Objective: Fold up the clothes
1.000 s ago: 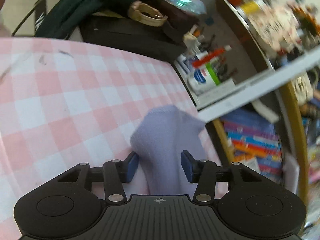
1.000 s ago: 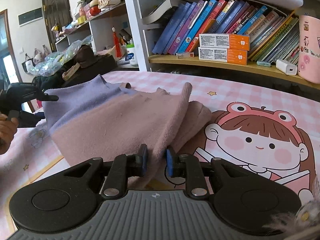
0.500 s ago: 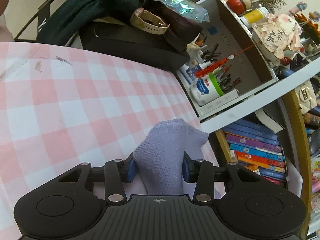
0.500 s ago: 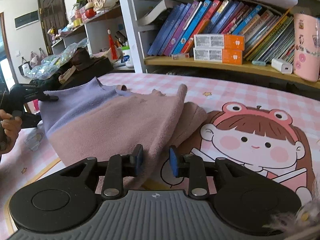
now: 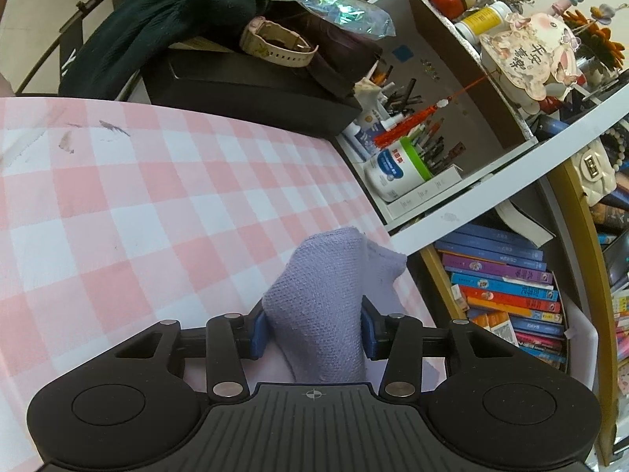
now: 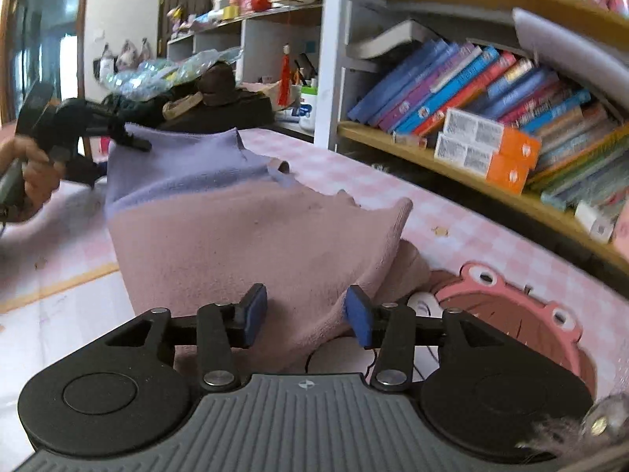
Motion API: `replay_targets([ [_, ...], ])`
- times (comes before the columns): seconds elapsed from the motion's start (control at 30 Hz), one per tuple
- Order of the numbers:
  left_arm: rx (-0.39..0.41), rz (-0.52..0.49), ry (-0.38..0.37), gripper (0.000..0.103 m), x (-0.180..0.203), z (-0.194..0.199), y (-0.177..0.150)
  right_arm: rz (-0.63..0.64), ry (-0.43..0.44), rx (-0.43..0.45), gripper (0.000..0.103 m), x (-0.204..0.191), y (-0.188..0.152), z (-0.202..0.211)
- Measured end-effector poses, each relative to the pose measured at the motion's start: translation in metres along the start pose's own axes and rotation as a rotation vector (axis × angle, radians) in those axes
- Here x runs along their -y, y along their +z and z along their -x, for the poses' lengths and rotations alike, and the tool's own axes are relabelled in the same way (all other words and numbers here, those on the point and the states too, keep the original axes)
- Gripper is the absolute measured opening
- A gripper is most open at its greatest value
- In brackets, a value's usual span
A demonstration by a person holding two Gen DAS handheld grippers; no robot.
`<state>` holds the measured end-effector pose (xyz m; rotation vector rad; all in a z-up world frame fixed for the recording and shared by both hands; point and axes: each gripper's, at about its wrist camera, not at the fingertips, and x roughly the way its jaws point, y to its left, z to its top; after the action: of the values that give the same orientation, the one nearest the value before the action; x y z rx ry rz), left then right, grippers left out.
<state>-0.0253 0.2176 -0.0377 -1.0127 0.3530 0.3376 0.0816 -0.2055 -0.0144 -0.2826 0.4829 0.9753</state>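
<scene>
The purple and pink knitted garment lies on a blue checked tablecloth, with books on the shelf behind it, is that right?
Not quite: the checked tablecloth is pink and white, not blue. The left wrist view shows its squares plainly, and the right wrist view shows the same pink checks under the purple and pink knitted garment. The rest holds: books stand on the shelf behind it.

Checked tablecloth (image 5: 118, 204) bare left of garment (image 6: 243, 236); black case (image 5: 251, 94) and bookshelf (image 6: 471, 165) block far edge.
</scene>
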Motion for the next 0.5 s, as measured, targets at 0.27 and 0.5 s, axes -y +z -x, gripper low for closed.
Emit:
replay_targets([
  [0.27, 0.003, -0.050, 0.041, 0.017, 0.010, 0.002, -0.002, 0.012, -0.021, -0.003, 0.044, -0.005, -0.003, 0.000],
  [0.5, 0.055, -0.315, -0.136, 0.015, 0.104, 0.040, -0.015, -0.011, -0.012, -0.008, 0.044, -0.001, -0.003, 0.000],
])
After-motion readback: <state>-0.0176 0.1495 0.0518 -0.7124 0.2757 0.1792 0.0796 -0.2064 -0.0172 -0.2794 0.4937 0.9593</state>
